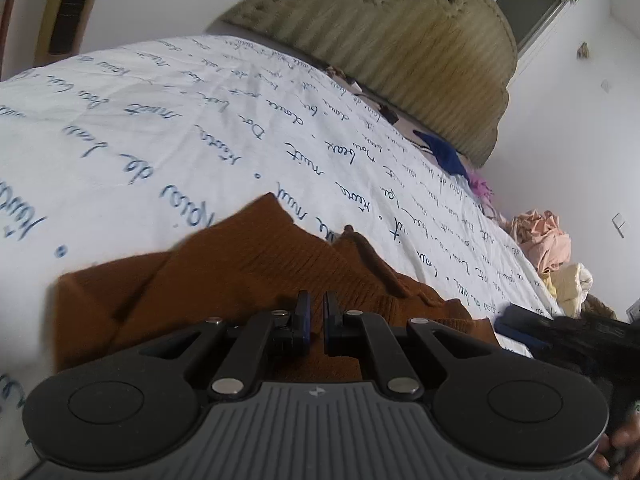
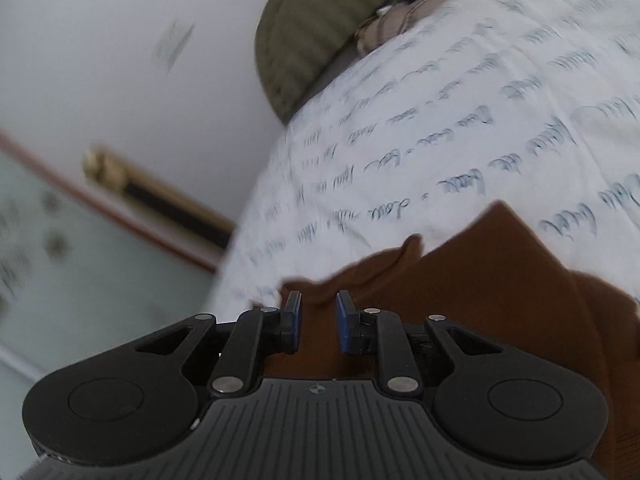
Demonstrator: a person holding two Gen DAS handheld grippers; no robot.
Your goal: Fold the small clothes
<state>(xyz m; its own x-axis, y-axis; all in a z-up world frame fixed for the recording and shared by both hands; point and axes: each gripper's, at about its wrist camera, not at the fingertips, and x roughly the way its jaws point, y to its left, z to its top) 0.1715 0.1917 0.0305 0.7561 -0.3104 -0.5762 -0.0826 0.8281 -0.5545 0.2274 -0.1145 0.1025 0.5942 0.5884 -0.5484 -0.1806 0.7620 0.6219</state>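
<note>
A small brown knitted garment (image 1: 248,268) lies rumpled on a white bed sheet with blue handwriting print (image 1: 160,128). My left gripper (image 1: 316,304) is over the garment's near part, its jaws nearly closed with brown fabric between them. In the right wrist view the same garment (image 2: 480,280) lies under and ahead of my right gripper (image 2: 318,304), whose jaws stand a little apart at the garment's edge with fabric showing in the gap. The right gripper's body (image 1: 568,332) shows at the right edge of the left wrist view.
A padded olive headboard (image 1: 400,60) stands at the far end of the bed. Blue, pink and cream clothes (image 1: 544,240) are piled along the bed's right side. The bed's left edge drops to a tiled floor (image 2: 60,240) and a white wall (image 2: 120,60).
</note>
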